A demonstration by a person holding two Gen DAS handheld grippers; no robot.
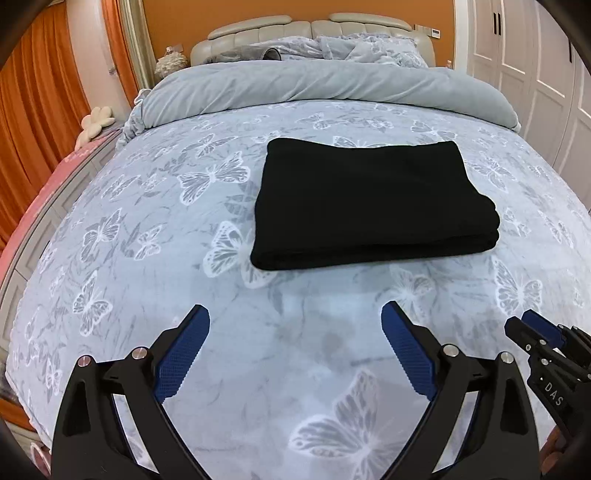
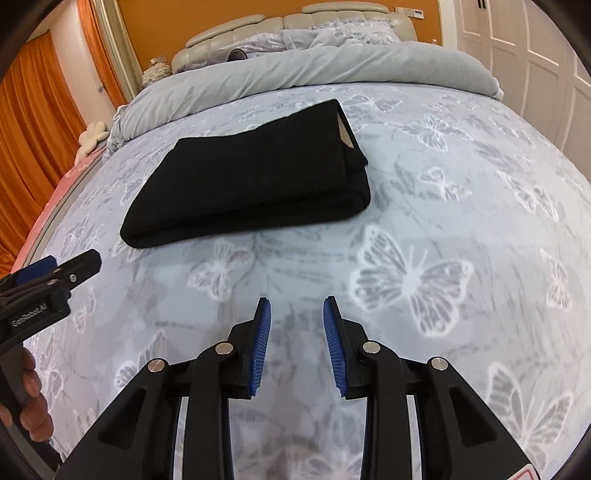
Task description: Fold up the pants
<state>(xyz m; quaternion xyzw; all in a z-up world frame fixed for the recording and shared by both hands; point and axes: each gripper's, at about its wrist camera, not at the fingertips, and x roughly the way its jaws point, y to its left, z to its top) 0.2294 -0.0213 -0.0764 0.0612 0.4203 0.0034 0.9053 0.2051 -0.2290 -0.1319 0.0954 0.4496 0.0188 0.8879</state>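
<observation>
The black pants (image 1: 369,203) lie folded into a compact rectangle on the butterfly-print bed cover (image 1: 258,350). They also show in the right wrist view (image 2: 255,173), with a tan label at the far right end. My left gripper (image 1: 295,314) is wide open and empty, held above the cover in front of the pants. My right gripper (image 2: 297,306) is open with a narrower gap, empty, also short of the pants. Each gripper shows at the edge of the other's view: the right one (image 1: 532,332) and the left one (image 2: 70,266).
A rolled grey duvet (image 1: 325,85) lies across the bed behind the pants, with pillows (image 1: 369,48) and a padded headboard (image 1: 310,29) beyond. Orange curtains (image 1: 37,110) hang at the left. White wardrobe doors (image 1: 535,55) stand at the right.
</observation>
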